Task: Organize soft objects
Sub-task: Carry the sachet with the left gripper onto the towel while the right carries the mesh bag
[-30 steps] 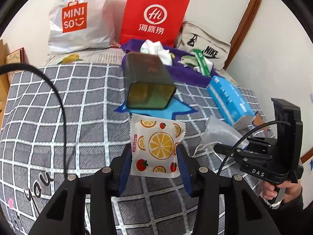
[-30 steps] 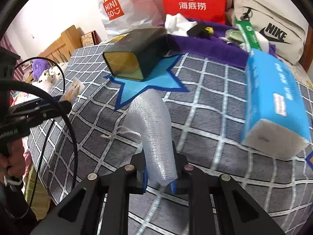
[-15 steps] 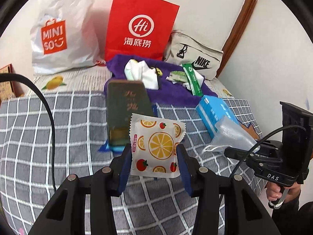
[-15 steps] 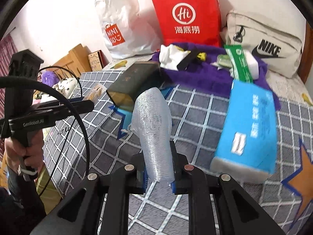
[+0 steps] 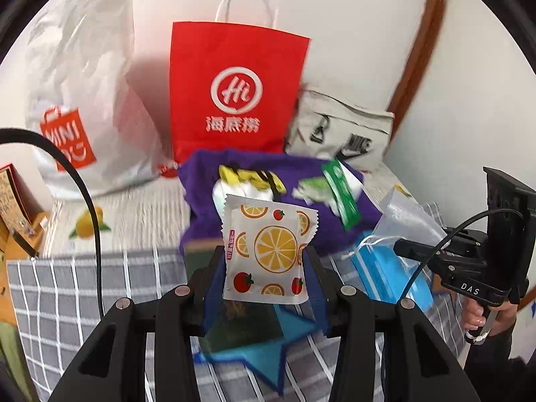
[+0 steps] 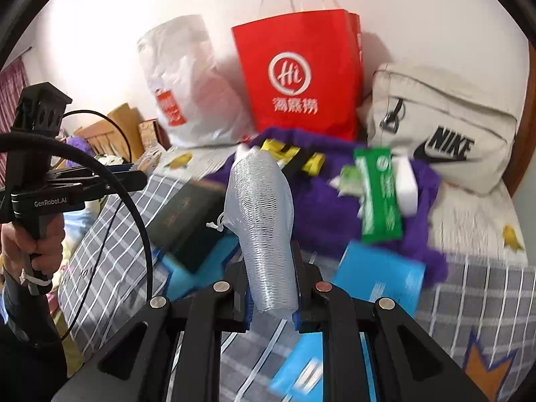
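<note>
My left gripper [image 5: 264, 281] is shut on a white packet printed with orange slices and tomatoes [image 5: 266, 251], held upright above the bed. My right gripper [image 6: 271, 298] is shut on a pale grey mesh pouch [image 6: 263, 221] that sticks up between the fingers; it also shows in the left wrist view [image 5: 405, 221]. Both are raised in front of a purple cloth [image 6: 321, 207] that holds a green packet [image 6: 378, 197], a white block [image 6: 407, 184] and a yellow-black strap [image 6: 294, 155]. The purple cloth also shows in the left wrist view [image 5: 301, 174].
A red paper bag [image 5: 234, 90], a white Miniso bag [image 5: 80, 100] and a beige Nike bag [image 6: 442, 127] stand against the back wall. A dark box [image 6: 187, 217] and a blue tissue pack [image 6: 378, 278] lie on the grey checked bedspread [image 5: 67, 288].
Both grippers have risen and moved forward toward the purple cloth and the bags, each keeping its hold. The dark box and tissue pack now sit lower in both views.
</note>
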`<state>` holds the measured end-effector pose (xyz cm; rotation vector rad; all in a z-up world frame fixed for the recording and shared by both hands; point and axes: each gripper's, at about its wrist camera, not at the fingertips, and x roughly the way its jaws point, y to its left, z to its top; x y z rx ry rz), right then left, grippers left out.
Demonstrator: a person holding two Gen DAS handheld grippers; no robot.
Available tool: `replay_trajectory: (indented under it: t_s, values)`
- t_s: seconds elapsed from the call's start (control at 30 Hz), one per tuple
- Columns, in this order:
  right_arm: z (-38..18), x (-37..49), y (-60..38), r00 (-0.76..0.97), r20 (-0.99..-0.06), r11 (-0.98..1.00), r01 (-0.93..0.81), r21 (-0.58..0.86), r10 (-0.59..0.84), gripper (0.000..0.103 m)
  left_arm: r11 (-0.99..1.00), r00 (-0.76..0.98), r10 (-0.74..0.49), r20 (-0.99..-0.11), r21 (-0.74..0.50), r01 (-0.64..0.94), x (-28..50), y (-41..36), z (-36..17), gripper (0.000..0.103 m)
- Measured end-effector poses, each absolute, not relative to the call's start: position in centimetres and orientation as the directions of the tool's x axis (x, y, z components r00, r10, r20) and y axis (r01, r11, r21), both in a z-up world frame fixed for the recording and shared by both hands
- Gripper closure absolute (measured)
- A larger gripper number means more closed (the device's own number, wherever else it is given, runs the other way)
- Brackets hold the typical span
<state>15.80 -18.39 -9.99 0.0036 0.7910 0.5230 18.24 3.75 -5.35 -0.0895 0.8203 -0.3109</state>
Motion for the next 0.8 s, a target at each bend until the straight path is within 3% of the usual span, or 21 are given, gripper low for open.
replay_trajectory:
  t_s: [0.33, 0.8]
  values:
    - [-8.2, 25.4, -18.2, 0.558, -0.69, 0.853, -0.493, 0.171, 0.461, 0.085, 0.953, 0.653, -0.304, -0.694, -0.228, 0.201, 27.6, 2.3, -4.2, 0.06]
    - [-12.5, 30.0, -17.7, 0.429, -0.776, 0.817, -0.547, 0.183, 0.462, 0.084, 0.95, 0.628, -0.312, -0.713, -0.24, 0.199, 34.0, 0.5, -7.4, 0.06]
